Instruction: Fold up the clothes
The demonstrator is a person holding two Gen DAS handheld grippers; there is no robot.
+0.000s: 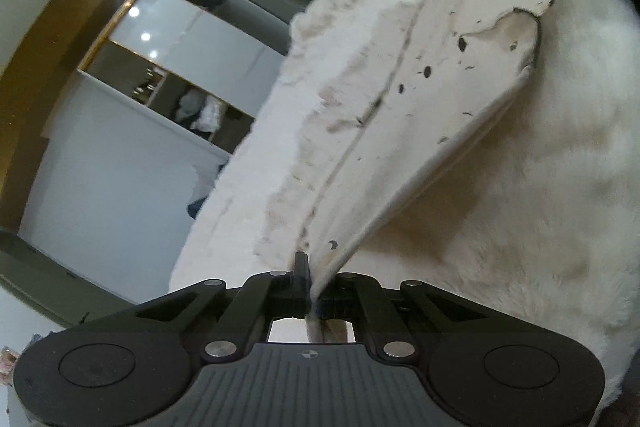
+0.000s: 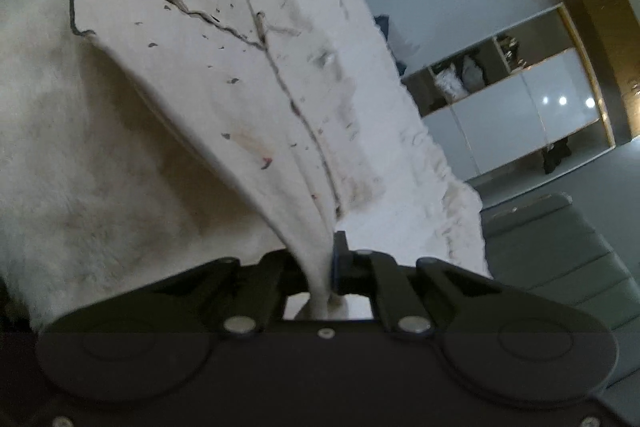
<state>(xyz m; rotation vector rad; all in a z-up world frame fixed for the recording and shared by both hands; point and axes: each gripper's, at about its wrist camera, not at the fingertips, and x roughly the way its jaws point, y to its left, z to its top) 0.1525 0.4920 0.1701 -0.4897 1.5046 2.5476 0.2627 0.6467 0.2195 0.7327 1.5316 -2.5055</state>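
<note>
A cream garment [image 1: 420, 99] with small dark specks and a dark-trimmed edge hangs stretched above a white fluffy surface [image 1: 560, 187]. My left gripper [image 1: 310, 287] is shut on one corner of it, and the cloth fans away from the jaws. In the right wrist view the same garment [image 2: 240, 87] runs up and left from my right gripper [image 2: 326, 275], which is shut on another corner. The fluffy surface [image 2: 60, 167] lies beneath it. Both views are tilted.
A wardrobe with glossy white sliding doors [image 1: 168, 39] and an open shelf holding clothes [image 1: 200, 111] stands at the back; it also shows in the right wrist view [image 2: 520, 115]. A grey padded piece of furniture [image 2: 560, 259] is at the right.
</note>
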